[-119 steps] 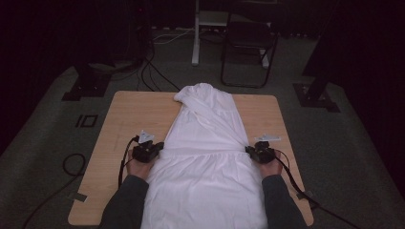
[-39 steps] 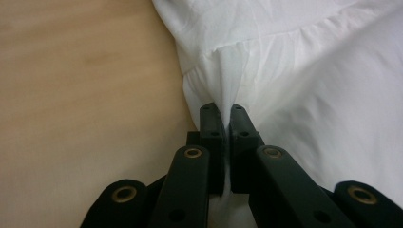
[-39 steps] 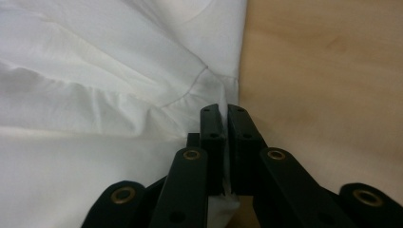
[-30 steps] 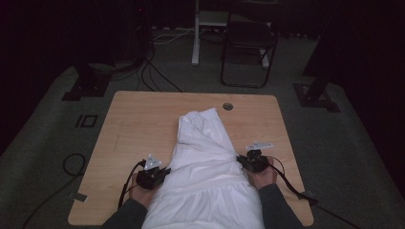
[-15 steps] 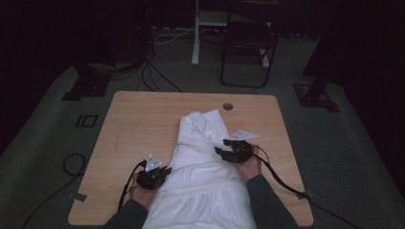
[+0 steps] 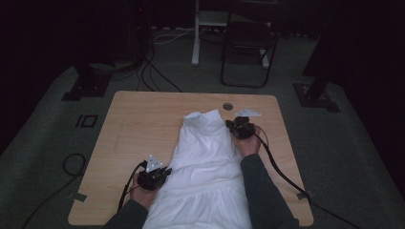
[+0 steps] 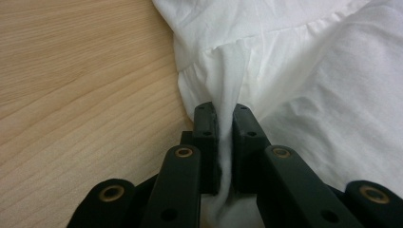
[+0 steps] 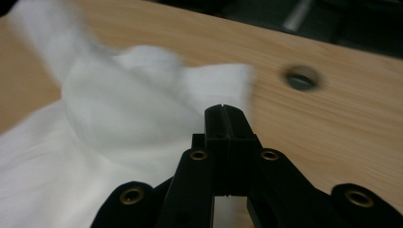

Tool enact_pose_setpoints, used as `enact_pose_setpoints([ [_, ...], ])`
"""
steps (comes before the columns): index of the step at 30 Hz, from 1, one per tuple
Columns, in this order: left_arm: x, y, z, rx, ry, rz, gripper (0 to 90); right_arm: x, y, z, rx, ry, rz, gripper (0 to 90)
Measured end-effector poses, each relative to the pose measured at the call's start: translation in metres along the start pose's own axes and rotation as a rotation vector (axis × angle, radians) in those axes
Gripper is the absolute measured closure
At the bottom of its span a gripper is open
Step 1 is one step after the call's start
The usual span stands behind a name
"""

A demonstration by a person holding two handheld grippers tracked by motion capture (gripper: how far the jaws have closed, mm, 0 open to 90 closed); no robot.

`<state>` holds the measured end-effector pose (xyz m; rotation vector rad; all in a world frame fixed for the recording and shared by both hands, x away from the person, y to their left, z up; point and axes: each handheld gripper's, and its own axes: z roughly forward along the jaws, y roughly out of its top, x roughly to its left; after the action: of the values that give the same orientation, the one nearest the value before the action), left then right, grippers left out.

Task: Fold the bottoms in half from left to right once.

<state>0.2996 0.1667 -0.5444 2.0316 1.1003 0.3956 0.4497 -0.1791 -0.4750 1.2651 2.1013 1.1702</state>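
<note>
Garment: the white garment (image 6: 205, 162) is lying lengthwise down the middle of the tabletop (image 6: 143, 119), its narrow bunched end pointing away from you and its wide end running off the near edge between your forearms.
Left gripper: you are holding the left gripper (image 6: 165, 171) at the garment's left edge, near the front of the tabletop, with your hand resting on the wood.
Left jaws: in the left gripper view they are pinching a fold of the white cloth (image 7: 266, 71), which is rising in a ridge out of the narrow gap between the pads; bare wood (image 7: 81, 80) is showing to the left of it.
Right gripper: you are holding the right gripper (image 6: 230, 125) at the garment's far right corner, just beside the bunched top end, with your forearm lying over the cloth.
Right jaws: they have just been closing and are now standing pressed together; in the right gripper view no cloth is showing between the tips, though that picture is blurred and the white cloth (image 8: 119, 123) is lying just behind and to the left of them.
Cable hole: the round hole (image 6: 227, 106) in the tabletop is sitting just beyond the garment's top end, near the right gripper.
Cables: a dark cable (image 6: 282, 171) is trailing from the right gripper back along your sleeve and off the tabletop's right side.
</note>
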Motion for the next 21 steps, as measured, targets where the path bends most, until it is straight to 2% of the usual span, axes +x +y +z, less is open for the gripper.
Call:
enact_pose_setpoints([
  [2,0.0,0.0,0.0,0.004,-0.004,0.001,79.2,-0.02,-0.002,0.005,0.036,-0.045,0.055,87.4],
  [4,0.0,0.0,0.0,0.003,-0.012,0.0,73.2,-0.031,-0.009,0.008,0.059,-0.08,0.093,72.2],
  [6,0.002,0.001,-0.002,-0.004,-0.015,-0.008,66.8,-0.034,-0.016,0.008,0.058,-0.065,0.102,62.3],
  [8,0.005,0.004,-0.006,-0.018,-0.01,-0.018,61.6,-0.031,-0.022,0.005,0.054,-0.056,0.086,56.1],
  [11,0.009,0.015,-0.013,-0.059,-0.003,-0.011,57.5,-0.025,-0.028,0.001,0.059,-0.011,0.044,51.9],
  [13,0.011,0.028,-0.016,-0.086,-0.006,0.001,56.7,-0.019,-0.03,0.001,0.07,0.011,0.015,50.5],
  [15,0.013,0.046,-0.014,-0.112,-0.01,0.017,55.5,-0.014,-0.032,0.003,0.069,0.032,0.01,50.0],
  [18,0.014,0.076,-0.002,-0.141,-0.021,0.055,53.6,-0.007,-0.036,0.011,0.095,0.049,-0.004,50.7],
  [21,0.013,0.1,0.021,-0.128,-0.042,0.054,51.9,-0.002,-0.044,0.021,0.133,0.046,-0.022,54.4],
])
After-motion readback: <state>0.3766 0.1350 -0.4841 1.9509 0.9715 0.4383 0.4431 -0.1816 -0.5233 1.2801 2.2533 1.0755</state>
